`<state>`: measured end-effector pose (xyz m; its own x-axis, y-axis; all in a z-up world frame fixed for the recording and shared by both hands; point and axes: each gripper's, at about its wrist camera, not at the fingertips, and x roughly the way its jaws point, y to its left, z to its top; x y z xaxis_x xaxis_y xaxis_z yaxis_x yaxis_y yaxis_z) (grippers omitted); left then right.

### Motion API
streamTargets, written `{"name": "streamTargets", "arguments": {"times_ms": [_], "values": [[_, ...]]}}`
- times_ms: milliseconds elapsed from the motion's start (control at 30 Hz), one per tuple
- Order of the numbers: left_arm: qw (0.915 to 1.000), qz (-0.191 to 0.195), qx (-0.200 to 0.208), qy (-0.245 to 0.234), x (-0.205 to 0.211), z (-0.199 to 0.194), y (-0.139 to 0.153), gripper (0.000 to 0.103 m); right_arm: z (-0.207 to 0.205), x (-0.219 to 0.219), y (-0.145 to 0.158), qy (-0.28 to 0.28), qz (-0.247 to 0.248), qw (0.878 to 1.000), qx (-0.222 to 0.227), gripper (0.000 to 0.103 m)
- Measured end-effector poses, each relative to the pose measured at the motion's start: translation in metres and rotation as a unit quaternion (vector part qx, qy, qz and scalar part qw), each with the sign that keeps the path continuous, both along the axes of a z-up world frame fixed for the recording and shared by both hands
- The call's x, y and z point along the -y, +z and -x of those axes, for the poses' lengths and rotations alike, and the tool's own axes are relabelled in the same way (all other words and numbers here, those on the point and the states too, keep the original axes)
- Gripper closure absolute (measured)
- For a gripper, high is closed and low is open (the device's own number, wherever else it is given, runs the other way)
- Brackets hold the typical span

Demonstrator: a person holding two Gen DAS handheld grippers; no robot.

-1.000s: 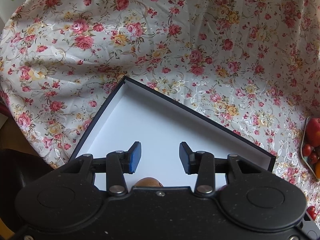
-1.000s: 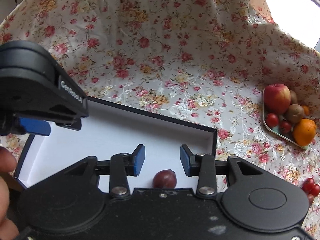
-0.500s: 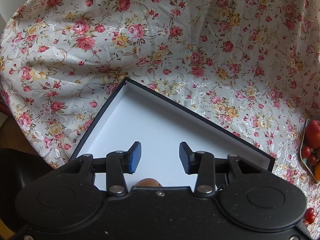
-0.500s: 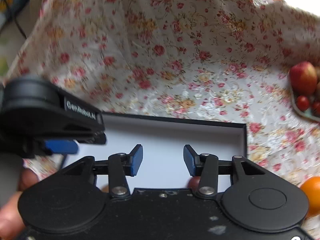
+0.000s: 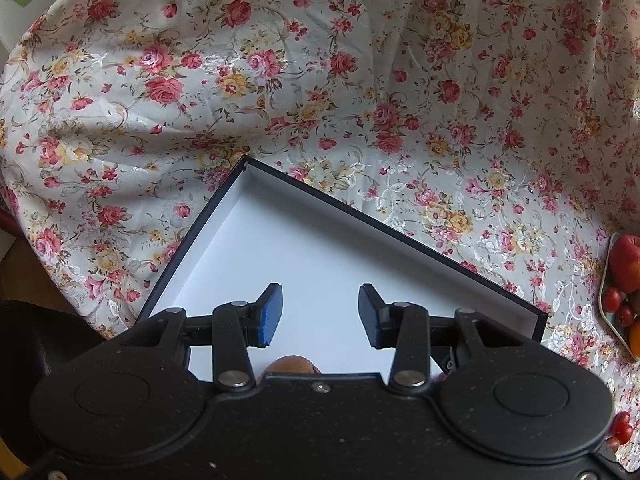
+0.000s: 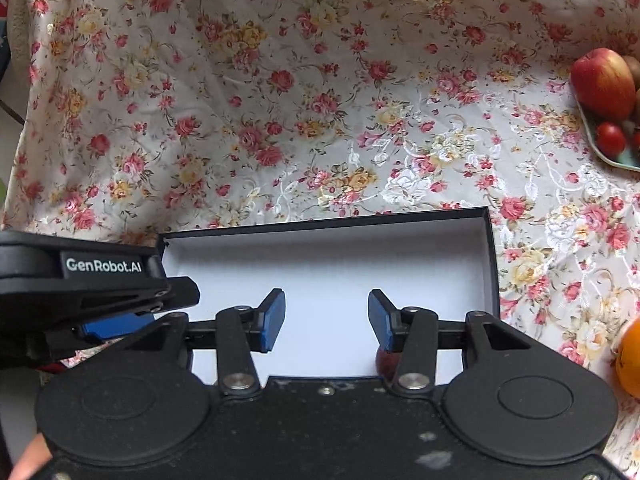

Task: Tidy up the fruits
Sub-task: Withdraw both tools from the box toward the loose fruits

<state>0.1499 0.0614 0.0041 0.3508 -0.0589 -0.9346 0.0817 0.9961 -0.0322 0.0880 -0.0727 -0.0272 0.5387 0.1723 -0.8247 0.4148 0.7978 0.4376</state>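
Note:
A black box with a white inside (image 5: 304, 248) (image 6: 332, 264) lies on the flowered cloth. My left gripper (image 5: 320, 316) hangs open over it, nothing between its fingers; a brown fruit (image 5: 294, 364) peeks out just under its body. My right gripper (image 6: 326, 318) is open above the box's near side, and a dark red fruit (image 6: 386, 362) sits in the box behind its right finger. The left gripper (image 6: 116, 326) also shows at the left of the right wrist view. A tray (image 6: 600, 148) at the right holds a red apple (image 6: 602, 82) and small red tomatoes (image 6: 610, 140).
An orange (image 6: 630, 360) lies on the cloth right of the box. Small tomatoes (image 5: 620, 432) rest on the cloth near the lower right edge in the left wrist view. The tray's apple (image 5: 628, 264) shows at the right edge there. A fingertip (image 6: 30, 454) shows at bottom left.
The right gripper has swung left and back, so the tray slid toward the right edge and the dark red fruit now lies behind its right finger. The left gripper has stayed almost still.

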Motion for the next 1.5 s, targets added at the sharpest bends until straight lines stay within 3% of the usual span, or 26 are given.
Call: {"name": "streamTargets", "arguments": {"times_ms": [133,333,633,933,1300,1433,1500], "values": [[1.0,-0.001,0.004,0.002,0.0,0.0,0.001,0.053,0.002,0.006,-0.008,0.005,-0.051,0.998,0.045,0.047],[1.0,-0.004,0.007,-0.001,0.003,0.001,0.003,0.053,-0.007,0.011,-0.016,0.055,-0.086,0.994,0.04,0.046],[0.9997,-0.005,0.017,0.015,0.0,0.0,0.008,0.053,-0.006,0.007,0.0,0.076,0.072,0.994,0.025,0.047],[0.9998,-0.005,0.018,0.002,0.011,0.001,0.011,0.053,0.002,0.017,0.019,0.08,0.194,0.977,0.033,0.047],[0.9992,-0.001,0.018,-0.035,0.045,0.011,0.016,0.053,0.026,0.056,0.026,0.065,0.211,0.975,0.04,0.04],[0.9979,0.001,0.02,-0.062,0.065,0.021,0.018,0.053,0.043,0.085,0.028,0.037,0.201,0.978,0.033,0.017],[0.9971,0.001,0.018,-0.074,0.076,0.025,0.017,0.053,0.054,0.1,0.028,0.018,0.207,0.978,0.03,0.014]]}}
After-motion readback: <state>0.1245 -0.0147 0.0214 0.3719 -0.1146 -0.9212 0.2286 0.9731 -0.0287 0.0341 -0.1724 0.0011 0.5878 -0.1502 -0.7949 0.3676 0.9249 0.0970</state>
